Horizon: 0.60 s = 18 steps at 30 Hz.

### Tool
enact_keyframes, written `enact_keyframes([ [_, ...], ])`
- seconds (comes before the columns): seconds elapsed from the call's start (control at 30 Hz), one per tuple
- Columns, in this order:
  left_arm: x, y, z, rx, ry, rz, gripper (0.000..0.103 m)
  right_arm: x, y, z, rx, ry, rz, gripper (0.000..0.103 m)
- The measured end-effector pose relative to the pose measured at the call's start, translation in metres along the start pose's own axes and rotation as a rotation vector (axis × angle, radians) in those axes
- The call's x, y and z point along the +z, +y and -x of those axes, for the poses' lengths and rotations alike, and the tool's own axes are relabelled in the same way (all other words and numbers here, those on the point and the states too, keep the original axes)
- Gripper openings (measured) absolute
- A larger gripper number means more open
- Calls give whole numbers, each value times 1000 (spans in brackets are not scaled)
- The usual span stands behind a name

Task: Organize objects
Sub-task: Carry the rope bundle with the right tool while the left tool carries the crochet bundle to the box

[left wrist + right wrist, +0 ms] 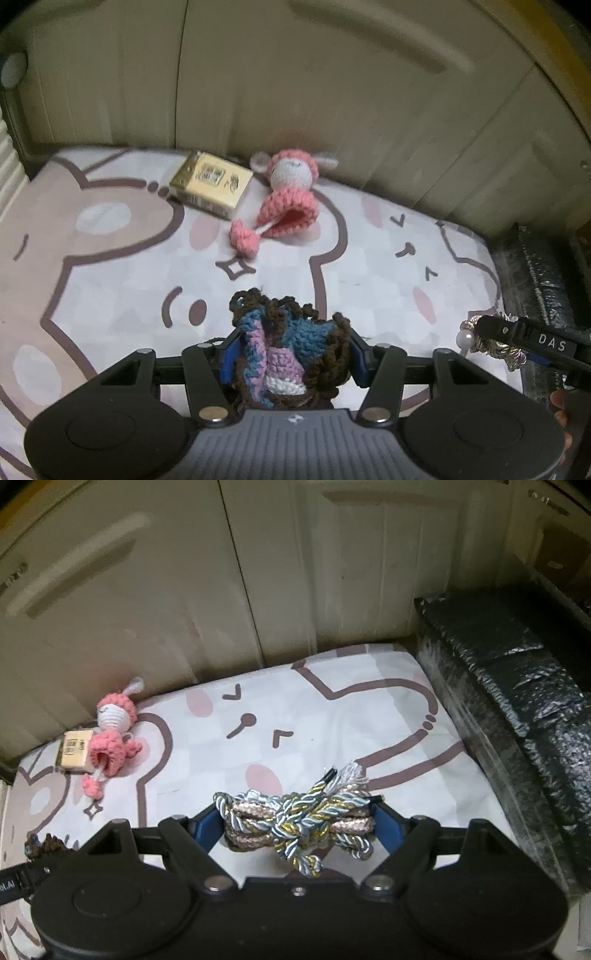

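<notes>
Closest to the left wrist camera, a crochet pouch in blue, purple and brown yarn is squeezed between the two blue pads of the left gripper. Its brown frilly top sticks out past the fingertips. The pouch is held over the near part of a cartoon-print sheet.

Seen from the right wrist, a bundle of twisted cord in grey, gold and pink is clamped by the right gripper. Frayed cord ends poke up at the far side. This gripper is held near the right edge of the sheet, close to a dark crinkly block that runs along that side.

Far back on the sheet, a pink crochet doll is laid on its back, with its head almost at the beige wall panels. A small yellow box is laid flat just beside the doll, on its left as seen from the left wrist. Both are well apart from the grippers.

Between the held things and the doll, a wide bare stretch of sheet is seen. The back edge of the sheet is met by the wall. The left edge is met by a ribbed white surface.
</notes>
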<state>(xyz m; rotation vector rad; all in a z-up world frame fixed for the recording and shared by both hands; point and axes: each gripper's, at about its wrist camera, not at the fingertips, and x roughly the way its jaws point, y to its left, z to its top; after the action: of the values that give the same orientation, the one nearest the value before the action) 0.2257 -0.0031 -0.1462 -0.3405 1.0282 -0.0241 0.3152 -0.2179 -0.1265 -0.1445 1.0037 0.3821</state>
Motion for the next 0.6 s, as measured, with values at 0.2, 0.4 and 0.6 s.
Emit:
enact_keyframes([
  [0.2,2,-2,31,-1,-53,-32,56,-1,0,27,33,-35,-5,83],
  [0.4,-1,-2,65,-11,-101,-62,56,-6,4,57,74,-60,6,83],
  [0.6,-10,-1,96,-37,-137,-72,56,-16,9,88,119,-80,14,83],
])
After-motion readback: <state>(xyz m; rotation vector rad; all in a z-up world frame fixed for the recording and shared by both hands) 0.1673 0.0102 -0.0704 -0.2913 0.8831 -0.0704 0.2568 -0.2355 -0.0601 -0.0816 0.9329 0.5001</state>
